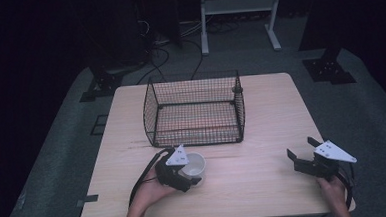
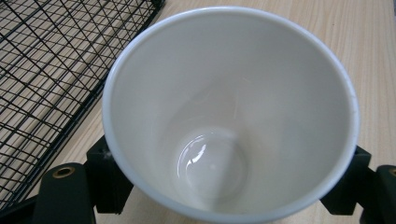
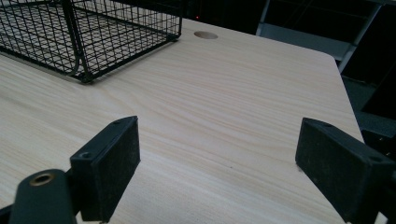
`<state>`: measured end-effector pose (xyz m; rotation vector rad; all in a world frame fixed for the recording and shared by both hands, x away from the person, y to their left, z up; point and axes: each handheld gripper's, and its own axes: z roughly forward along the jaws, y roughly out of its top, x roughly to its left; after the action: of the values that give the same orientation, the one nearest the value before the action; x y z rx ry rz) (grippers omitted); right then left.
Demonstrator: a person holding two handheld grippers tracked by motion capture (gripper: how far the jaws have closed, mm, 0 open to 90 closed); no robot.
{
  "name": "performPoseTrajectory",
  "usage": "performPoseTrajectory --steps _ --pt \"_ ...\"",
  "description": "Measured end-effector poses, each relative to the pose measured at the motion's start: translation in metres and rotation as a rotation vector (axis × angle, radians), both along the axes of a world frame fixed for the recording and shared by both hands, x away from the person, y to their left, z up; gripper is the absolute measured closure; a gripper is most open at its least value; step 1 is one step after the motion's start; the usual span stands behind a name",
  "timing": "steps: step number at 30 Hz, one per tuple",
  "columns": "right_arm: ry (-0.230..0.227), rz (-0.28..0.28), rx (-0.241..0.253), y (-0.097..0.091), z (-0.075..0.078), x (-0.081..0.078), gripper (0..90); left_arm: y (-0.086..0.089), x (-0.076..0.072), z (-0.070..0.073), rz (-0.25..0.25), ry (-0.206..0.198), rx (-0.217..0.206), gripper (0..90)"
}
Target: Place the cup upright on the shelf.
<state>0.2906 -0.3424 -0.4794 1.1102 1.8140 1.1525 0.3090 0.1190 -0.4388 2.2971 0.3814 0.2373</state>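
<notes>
Two jaws of left gripper (image 1: 184,175) clamped on white cup (image 1: 194,166), one pad on each side of its wall; cup upright, empty, mouth up, on table (image 1: 264,175) just short of wire basket (image 1: 193,111). Basket at twelve o'clock from cup, close, open-topped, nothing inside. Likely next: lift straight up, clear near wall, carry toward twelve. Right gripper (image 1: 299,149) at three o'clock, well apart, jaws wide, holding nothing

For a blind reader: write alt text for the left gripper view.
A white cup, seen from above and empty inside, sits clamped between the left gripper's two black jaws. A black wire basket stands beside it on the pale wooden table.
</notes>
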Motion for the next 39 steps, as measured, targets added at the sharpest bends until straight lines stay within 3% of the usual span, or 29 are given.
performPoseTrajectory --steps 9,39 --pt "0.002 -0.001 0.002 0.000 0.000 0.000 13.1 0.004 0.000 0.008 -0.009 -0.004 -0.035 21.0" --pt "0.006 -0.006 0.016 -0.001 0.000 0.001 13.1 -0.001 0.008 0.040 -0.059 -0.022 -0.042 21.0"
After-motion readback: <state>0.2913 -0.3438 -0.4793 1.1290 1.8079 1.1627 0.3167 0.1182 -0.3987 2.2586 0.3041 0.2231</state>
